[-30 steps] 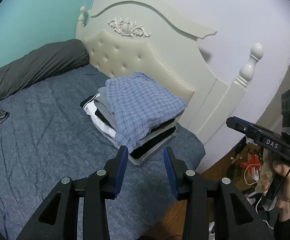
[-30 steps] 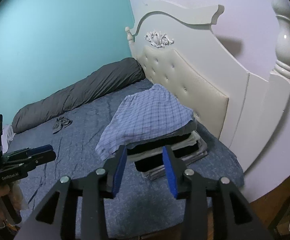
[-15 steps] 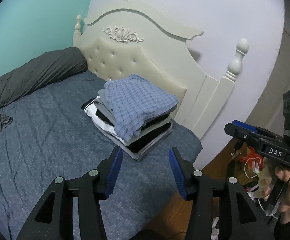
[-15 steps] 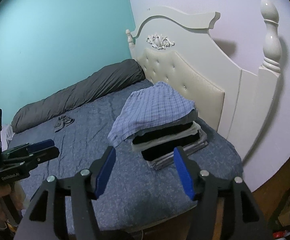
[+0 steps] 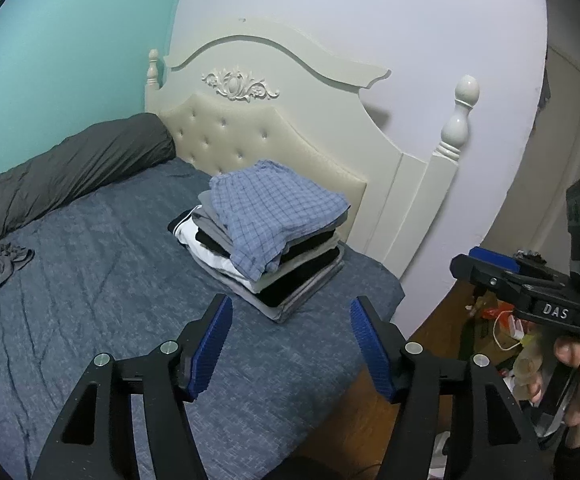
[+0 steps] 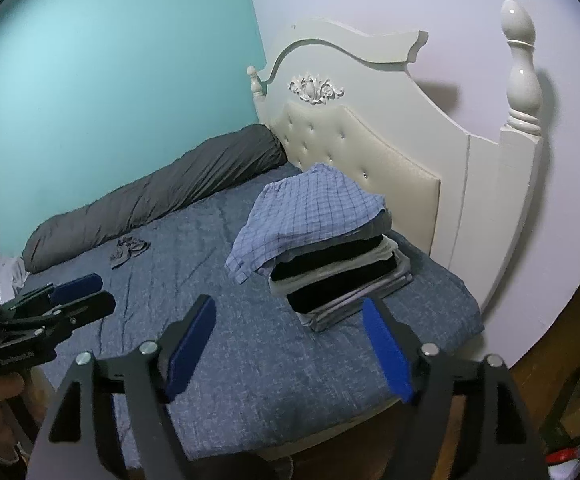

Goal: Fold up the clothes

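Note:
A stack of folded clothes sits on the blue bed near the headboard, topped by a blue checked garment that droops over its front edge. My left gripper stands open and empty, well short of the stack over the bed's near corner. My right gripper is also open and empty, back from the stack. Each gripper shows in the other's view, the right gripper held by a hand and the left gripper likewise. A small crumpled grey garment lies far off on the bed.
The blue bedspread covers the bed. A long dark grey bolster lies along the teal wall. The cream tufted headboard with its corner post stands right behind the stack. Clutter and cables lie on the wooden floor to the right.
Both grippers have pulled back from the stack and their jaws have opened wider. The checked garment stays on top of the stack.

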`<state>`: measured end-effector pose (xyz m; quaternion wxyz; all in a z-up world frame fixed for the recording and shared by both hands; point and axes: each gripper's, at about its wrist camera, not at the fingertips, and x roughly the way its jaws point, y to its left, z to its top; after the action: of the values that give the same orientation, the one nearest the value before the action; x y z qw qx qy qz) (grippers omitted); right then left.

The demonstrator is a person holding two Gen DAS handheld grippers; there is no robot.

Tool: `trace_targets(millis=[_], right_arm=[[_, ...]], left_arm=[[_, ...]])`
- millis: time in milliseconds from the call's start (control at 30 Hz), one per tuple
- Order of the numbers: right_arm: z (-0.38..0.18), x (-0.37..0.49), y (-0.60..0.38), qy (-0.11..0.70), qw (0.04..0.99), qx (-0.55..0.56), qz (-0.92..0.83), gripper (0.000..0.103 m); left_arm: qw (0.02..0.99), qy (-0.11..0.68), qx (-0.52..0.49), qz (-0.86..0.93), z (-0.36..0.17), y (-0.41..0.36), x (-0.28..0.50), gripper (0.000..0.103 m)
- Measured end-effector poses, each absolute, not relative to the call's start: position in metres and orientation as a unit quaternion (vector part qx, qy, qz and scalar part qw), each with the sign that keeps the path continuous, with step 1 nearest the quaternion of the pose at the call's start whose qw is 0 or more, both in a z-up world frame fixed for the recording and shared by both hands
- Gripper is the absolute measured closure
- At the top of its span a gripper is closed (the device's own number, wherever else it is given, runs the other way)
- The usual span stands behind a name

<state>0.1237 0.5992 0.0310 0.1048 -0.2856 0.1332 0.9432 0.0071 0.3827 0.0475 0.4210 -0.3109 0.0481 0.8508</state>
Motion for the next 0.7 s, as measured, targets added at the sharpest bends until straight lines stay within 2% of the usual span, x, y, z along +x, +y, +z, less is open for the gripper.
trace_targets(millis=[267, 400, 467, 567, 700], right_arm=[[0.029, 0.133, 0.587, 0.137, 0.111, -0.274, 0.945, 0.015], [0.026, 0.138, 0.582, 0.135, 0.118, -0.271, 0.946, 0.006], [0.024, 0.141, 0.579, 0.135, 0.121, -0.269, 0.946, 0.006], [0.021, 0.146, 0.576, 0.137, 0.128, -0.265, 0.946, 0.004], [0.018, 0.154, 0.573, 0.134, 0.139, -0.263, 0.946, 0.001]], left_arm=[[0.42, 0.043, -0.303, 0.854, 0.049, 0.371, 0.016, 0.037], [0.415, 0.047, -0.297, 0.859, 0.05, 0.369, 0.02, 0.037], [0.413, 0.049, -0.295, 0.86, 0.05, 0.368, 0.022, 0.035], [0.409, 0.044, -0.289, 0.865, 0.05, 0.364, 0.025, 0.011], [0.403, 0.044, -0.279, 0.87, 0.05, 0.36, 0.029, 0.01]])
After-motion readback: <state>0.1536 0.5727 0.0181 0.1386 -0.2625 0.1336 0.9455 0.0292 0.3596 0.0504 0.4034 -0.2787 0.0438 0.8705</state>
